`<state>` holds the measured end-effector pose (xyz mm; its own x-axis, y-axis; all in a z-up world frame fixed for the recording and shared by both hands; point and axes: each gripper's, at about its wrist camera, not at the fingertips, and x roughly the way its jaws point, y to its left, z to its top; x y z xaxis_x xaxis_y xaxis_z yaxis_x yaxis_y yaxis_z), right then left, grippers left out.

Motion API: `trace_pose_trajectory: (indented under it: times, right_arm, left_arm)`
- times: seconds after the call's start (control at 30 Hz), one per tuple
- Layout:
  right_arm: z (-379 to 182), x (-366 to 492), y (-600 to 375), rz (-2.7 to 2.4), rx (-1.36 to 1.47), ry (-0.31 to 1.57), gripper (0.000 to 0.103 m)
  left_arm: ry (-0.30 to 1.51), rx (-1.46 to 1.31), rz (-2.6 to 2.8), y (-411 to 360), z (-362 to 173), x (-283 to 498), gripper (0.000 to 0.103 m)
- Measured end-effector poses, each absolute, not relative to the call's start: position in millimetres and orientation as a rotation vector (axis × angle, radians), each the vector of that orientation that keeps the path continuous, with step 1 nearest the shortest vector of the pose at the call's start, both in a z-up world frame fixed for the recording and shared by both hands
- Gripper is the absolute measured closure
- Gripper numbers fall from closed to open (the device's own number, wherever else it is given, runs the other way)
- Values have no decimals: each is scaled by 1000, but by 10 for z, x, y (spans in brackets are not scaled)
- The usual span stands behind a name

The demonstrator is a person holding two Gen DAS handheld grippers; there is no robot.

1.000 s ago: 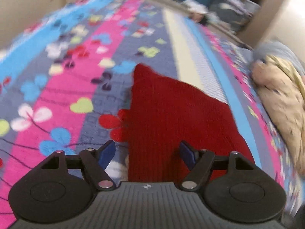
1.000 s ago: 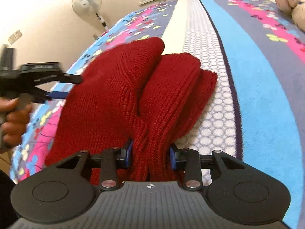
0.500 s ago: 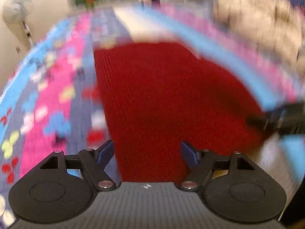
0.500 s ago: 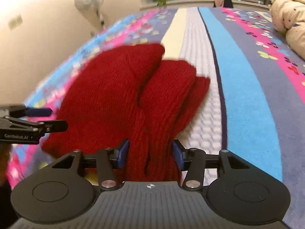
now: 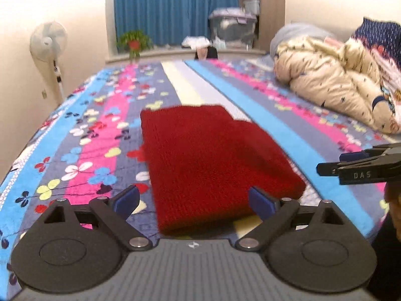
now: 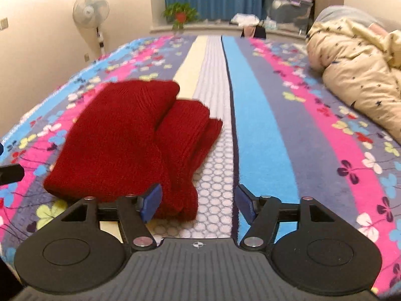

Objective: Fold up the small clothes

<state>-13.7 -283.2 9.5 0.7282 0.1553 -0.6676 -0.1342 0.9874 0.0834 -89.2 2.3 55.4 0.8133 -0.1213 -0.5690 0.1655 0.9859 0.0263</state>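
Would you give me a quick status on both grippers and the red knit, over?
Left gripper open, empty. Right gripper open, empty. Red knit folded, lying free on the bedspread. Cream quilt off to the side, not in the way.

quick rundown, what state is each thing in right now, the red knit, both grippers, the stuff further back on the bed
dark red knitted garment: folded into a bundle, lying flat on the bed, held by neither gripper
left gripper: open, empty, fingers either side of the garment's near edge
right gripper: open, empty, beside the garment's near right corner
floral striped bedspread: spread flat
cream patterned quilt: bunched in a heap at the right
white pedestal fan: upright; running or not, cannot tell
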Motion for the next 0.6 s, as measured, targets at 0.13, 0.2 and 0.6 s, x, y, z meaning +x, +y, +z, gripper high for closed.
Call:
trace_pose_trajectory:
  times: [0.13, 0.2, 0.6]
  right_arm:
    - [262, -436, -2849, 150, 59, 648, 12]
    - [292, -547, -2846, 140, 79, 630, 7]
    - [129, -479, -2591, 135, -8, 698, 7]
  left_arm:
    - [591, 9, -125, -35, 586, -1159, 7]
    - [618, -19, -122, -57, 487, -1199, 7]
    - [745, -40, -9, 53, 246, -948, 6]
